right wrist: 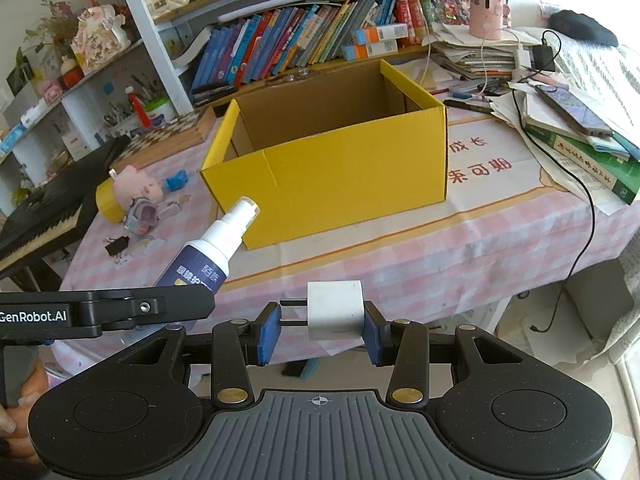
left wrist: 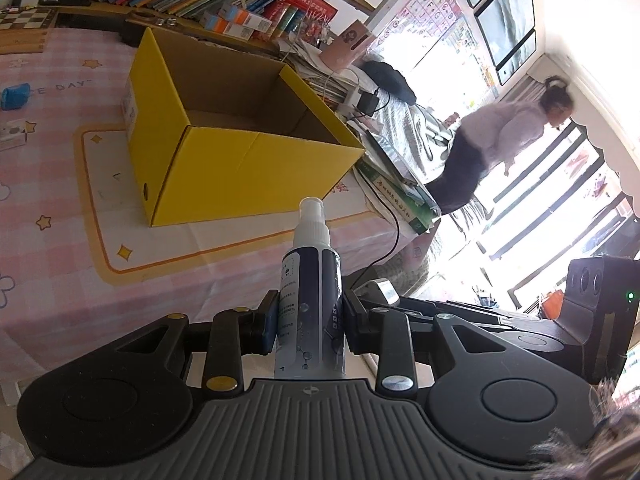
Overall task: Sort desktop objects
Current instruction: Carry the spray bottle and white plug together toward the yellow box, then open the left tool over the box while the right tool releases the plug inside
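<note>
While each hand-held gripper clamps spray bottle [left wrist: 310, 300] or charger [right wrist: 335, 316]; pink-checked tablecloth [right wrist: 440, 256]; yellow box [right wrist: 340, 176]; crowded bookshelves [right wrist: 288, 40]

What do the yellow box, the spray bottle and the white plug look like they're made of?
Yellow box: corrugated cardboard, matte yellow outside, raw brown inside with visible folds. Spray bottle: probably plastic, with a glossy printed label and a clear cap. White plug: likely smooth matte plastic, with dark, probably metal, prongs.
</note>
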